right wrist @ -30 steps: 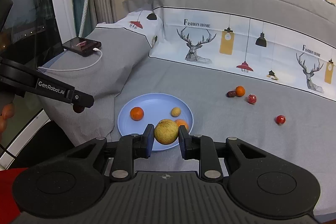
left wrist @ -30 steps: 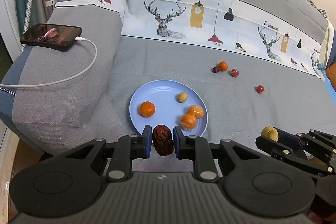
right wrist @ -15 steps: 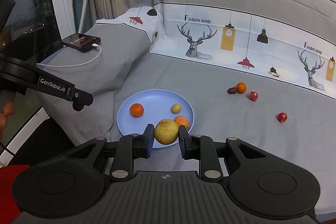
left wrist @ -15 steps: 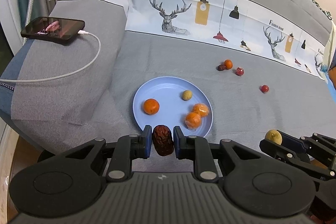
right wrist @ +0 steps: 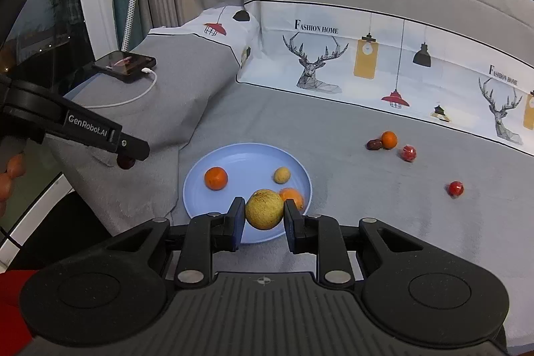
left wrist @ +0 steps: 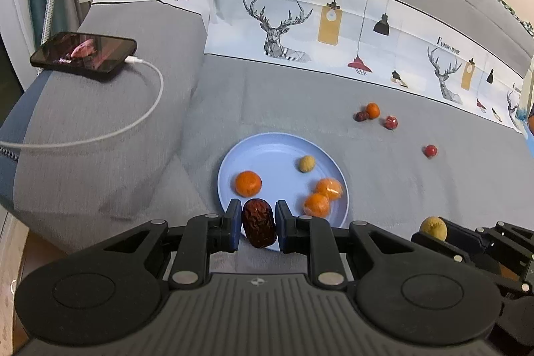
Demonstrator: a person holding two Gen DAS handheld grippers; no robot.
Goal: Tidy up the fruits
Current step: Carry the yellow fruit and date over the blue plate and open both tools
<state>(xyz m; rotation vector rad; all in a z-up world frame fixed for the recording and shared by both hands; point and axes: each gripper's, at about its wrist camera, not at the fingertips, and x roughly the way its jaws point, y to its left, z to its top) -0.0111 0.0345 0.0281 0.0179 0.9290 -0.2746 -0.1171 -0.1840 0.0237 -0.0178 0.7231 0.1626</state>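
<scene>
A light blue plate (left wrist: 267, 152) (right wrist: 247, 155) lies on the grey bed and holds an orange (left wrist: 247, 183), a small yellow fruit (left wrist: 306, 163) and two wrapped oranges (left wrist: 328, 189). My left gripper (left wrist: 257, 224) is shut on a wrinkled dark red date (left wrist: 259, 222) just above the plate's near rim. My right gripper (right wrist: 262, 214) is shut on a round yellow-green fruit (right wrist: 264, 208), also over the near rim. Loose on the bed to the right lie a date (right wrist: 373, 144), an orange (right wrist: 389, 139) and two red fruits (right wrist: 408, 153) (right wrist: 455, 188).
A phone (left wrist: 83, 51) with a white charging cable (left wrist: 147, 109) rests on the grey pillow at the left. A printed pillow (left wrist: 333, 32) and the folded grey quilt line the far side. The bed's edge drops off at the left.
The left gripper with the date has shifted toward the plate; the plate now sits more centred in its view. The right gripper has barely moved.
</scene>
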